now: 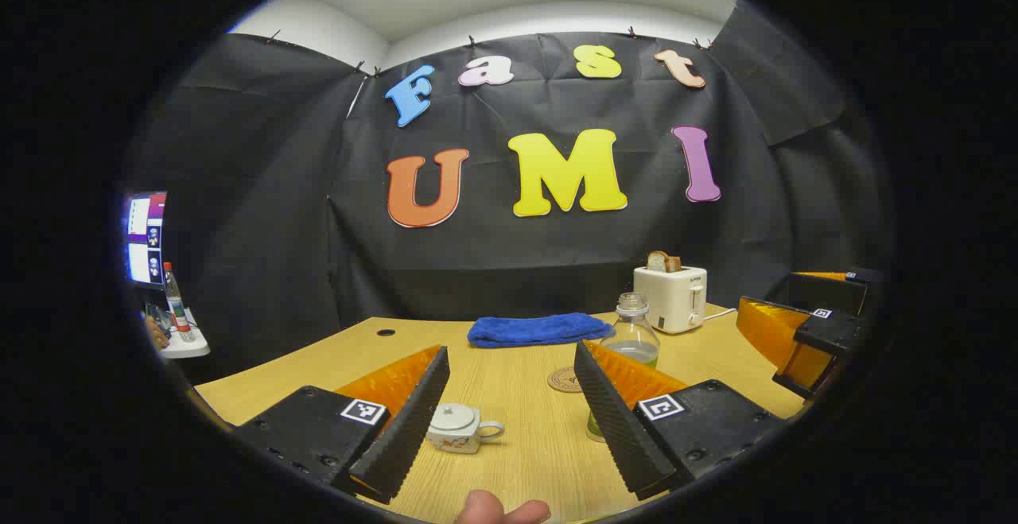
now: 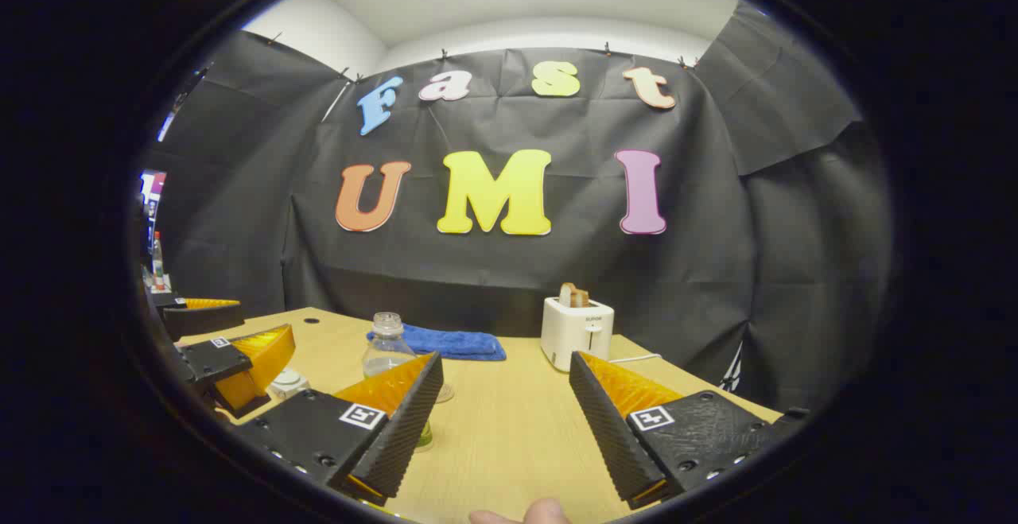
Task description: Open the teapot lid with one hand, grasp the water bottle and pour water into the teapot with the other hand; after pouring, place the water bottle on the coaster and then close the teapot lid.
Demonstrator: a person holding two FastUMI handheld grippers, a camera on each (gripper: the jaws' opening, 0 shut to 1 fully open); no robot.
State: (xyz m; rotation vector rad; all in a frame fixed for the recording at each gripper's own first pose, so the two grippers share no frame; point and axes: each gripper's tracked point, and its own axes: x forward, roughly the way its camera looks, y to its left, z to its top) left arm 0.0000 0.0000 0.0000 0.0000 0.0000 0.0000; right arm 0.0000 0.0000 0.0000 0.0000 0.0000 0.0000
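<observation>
Both grippers wide open, holding nothing: left gripper (image 1: 513, 421) above the table (image 1: 525, 436), right gripper (image 2: 509, 428) further right. Teapot (image 1: 457, 428) with lid on, just inside the left finger. Bottle (image 1: 632, 333) uncapped, upright behind the other finger, coaster (image 1: 566, 379) just beside it. Likely risks: knocking the open bottle over with a finger and spilling; lid slipping from a loose pinch. Counted: one teapot, one bottle, one coaster, one towel (image 1: 537, 328), one toaster (image 1: 672, 297).

Ahead we find bare table (image 1: 517, 421) at 12 o'clock; teapot (image 1: 457, 427) at 11, water bottle (image 1: 632, 337) at 1, towel (image 1: 537, 329) and toaster (image 1: 672, 297) beyond.
</observation>
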